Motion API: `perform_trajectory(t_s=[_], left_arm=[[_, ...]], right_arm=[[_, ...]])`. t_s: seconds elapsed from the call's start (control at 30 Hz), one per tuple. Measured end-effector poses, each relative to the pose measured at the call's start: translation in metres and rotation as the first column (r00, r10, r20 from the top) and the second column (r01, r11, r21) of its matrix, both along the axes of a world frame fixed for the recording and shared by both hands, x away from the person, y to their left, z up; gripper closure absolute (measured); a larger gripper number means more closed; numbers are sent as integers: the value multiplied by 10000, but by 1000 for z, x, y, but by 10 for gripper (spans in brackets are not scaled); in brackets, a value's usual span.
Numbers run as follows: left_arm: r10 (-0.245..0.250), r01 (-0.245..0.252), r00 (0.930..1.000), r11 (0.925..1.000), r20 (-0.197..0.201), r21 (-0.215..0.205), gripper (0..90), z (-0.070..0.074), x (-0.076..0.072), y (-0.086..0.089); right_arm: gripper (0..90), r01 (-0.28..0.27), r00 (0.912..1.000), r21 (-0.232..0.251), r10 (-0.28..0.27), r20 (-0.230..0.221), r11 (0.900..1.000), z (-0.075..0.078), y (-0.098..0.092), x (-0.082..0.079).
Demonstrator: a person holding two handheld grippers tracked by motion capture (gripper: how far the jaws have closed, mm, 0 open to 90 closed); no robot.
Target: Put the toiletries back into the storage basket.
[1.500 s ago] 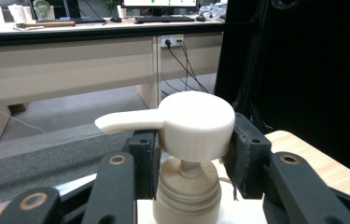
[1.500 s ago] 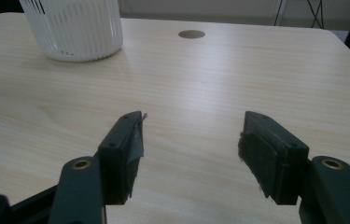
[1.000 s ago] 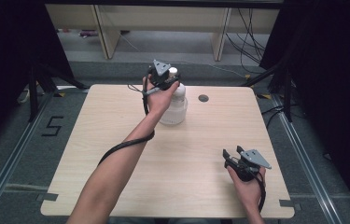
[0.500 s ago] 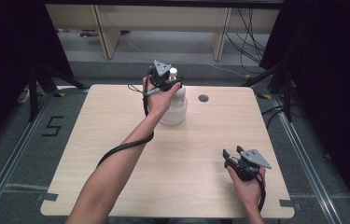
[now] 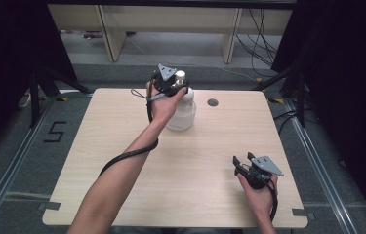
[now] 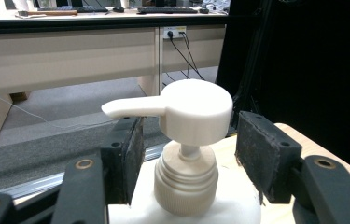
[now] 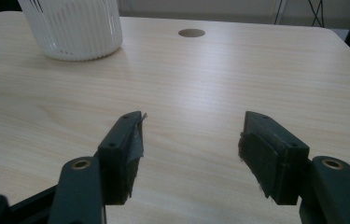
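Note:
A white pump bottle (image 5: pixel 184 116) stands upright on the far middle of the wooden table (image 5: pixel 122 131). My left gripper (image 5: pixel 176 84) is up at its top, held by a hand reaching across the table. In the left gripper view the gripper (image 6: pixel 189 149) is open, its jaws either side of the ribbed cap and pump stem, with a gap on each side. The pump head (image 6: pixel 196 109) sits just above the pads, nozzle pointing left. My right gripper (image 5: pixel 242 162) rests low near the table's front right; it is open (image 7: pixel 189 140) and holds nothing. The bottle's ribbed base (image 7: pixel 77 28) shows far off.
A round cable hole (image 5: pixel 213 102) lies in the tabletop right of the bottle, also seen as a hole (image 7: pixel 192 32) in the right gripper view. The left gripper's black cable (image 5: pixel 127 156) trails along the forearm. Shelving and cables stand on the floor beyond the table's far edge.

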State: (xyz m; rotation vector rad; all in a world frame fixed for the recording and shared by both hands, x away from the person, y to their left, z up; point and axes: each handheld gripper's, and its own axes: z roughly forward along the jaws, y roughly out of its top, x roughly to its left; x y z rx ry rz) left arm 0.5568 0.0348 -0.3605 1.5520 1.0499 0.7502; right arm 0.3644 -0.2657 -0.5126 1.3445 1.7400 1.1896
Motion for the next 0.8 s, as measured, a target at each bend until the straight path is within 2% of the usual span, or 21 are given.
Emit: perform_trajectory(t_s=[0.27, 0.53, 0.57, 0.8], left_arm=[[-56, 57, 9999, 10000, -101, 54, 401, -2, -4, 4], [-60, 60, 9999, 10000, -98, 56, 396, -1, -10, 11], [-67, 68, 9999, 10000, -120, 65, 395, -2, -11, 12], [-187, 186, 9998, 9998, 71, 116, 392, -1, -19, 17]], right_arm=[[396, 164, 9999, 38, -165, 39, 9999, 0, 0, 0], [397, 160, 9999, 58, -160, 6, 9999, 0, 0, -1], [396, 5, 10000, -1, -5, 10, 10000, 0, 0, 0], [397, 136, 9999, 122, -135, -43, 9998, 0, 1, -1]])
